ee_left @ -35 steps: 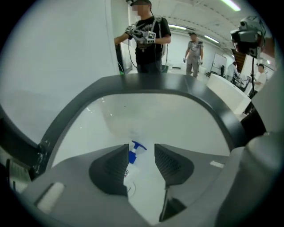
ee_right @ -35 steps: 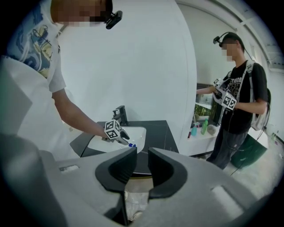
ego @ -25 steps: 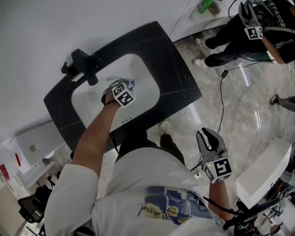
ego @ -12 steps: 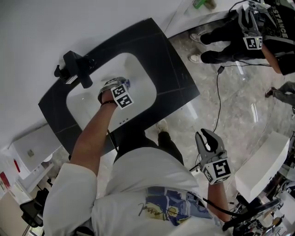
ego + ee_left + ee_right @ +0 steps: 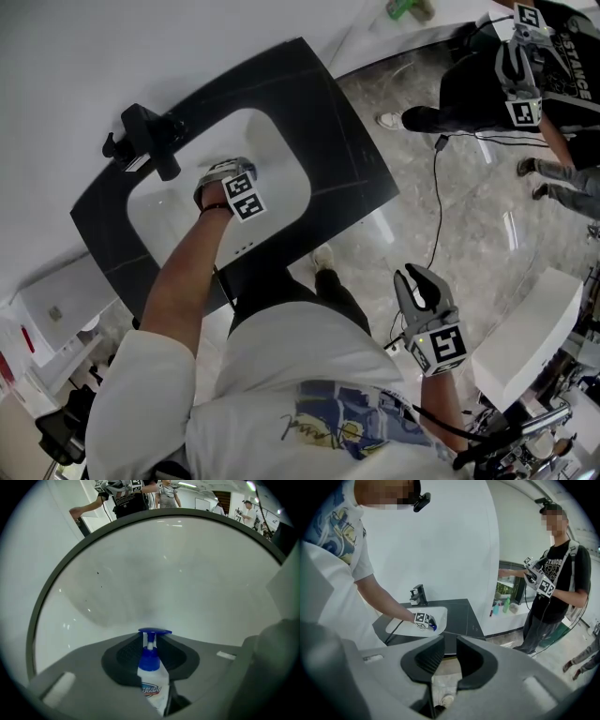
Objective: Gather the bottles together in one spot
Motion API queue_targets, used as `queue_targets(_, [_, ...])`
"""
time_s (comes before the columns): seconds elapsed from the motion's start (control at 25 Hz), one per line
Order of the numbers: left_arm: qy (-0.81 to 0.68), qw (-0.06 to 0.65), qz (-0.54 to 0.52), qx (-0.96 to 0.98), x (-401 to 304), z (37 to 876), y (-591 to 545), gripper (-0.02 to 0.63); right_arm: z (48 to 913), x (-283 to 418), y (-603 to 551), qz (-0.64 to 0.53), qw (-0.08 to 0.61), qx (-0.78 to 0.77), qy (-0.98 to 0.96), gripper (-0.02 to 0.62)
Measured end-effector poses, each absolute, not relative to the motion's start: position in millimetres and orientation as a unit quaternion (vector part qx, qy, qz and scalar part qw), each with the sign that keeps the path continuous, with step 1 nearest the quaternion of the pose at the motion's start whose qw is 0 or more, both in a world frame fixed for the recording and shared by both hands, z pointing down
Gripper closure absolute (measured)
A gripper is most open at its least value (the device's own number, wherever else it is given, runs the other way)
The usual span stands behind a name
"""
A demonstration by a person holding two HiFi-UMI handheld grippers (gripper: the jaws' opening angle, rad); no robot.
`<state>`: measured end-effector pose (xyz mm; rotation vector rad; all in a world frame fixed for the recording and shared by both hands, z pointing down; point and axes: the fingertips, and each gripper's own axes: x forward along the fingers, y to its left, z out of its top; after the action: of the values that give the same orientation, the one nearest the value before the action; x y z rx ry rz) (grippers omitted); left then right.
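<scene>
Now that its jaws have just been closing, the left gripper [image 5: 225,183] clamps a white pump bottle [image 5: 153,681] with blue collar, pump head and label, down in the sink basin [image 5: 277,150]. The right gripper [image 5: 421,279] hangs empty, jaws apart.

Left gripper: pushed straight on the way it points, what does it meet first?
Probably the white sink basin, past the pump bottle between the jaws of the left gripper, which have just been closing; depth is unclear.
</scene>
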<state>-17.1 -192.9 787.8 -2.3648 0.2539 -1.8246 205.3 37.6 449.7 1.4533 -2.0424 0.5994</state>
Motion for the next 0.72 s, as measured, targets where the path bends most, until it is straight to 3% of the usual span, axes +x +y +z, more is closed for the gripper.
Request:
queue_targets(0.24, [0.162, 0.057, -0.563, -0.808, -23.1, 749.8, -209.7, 0.52, 447.4, 207.6, 35.7, 0.215, 0.271, 0.537, -0.77, 0.518])
queue_targets(0.72, [0.339, -0.051, -0.422, -0.839, -72.4, 683.1, -199.5, 0.525, 430.9, 194.9, 20.5, 0.175, 0.271, 0.499, -0.805, 0.518])
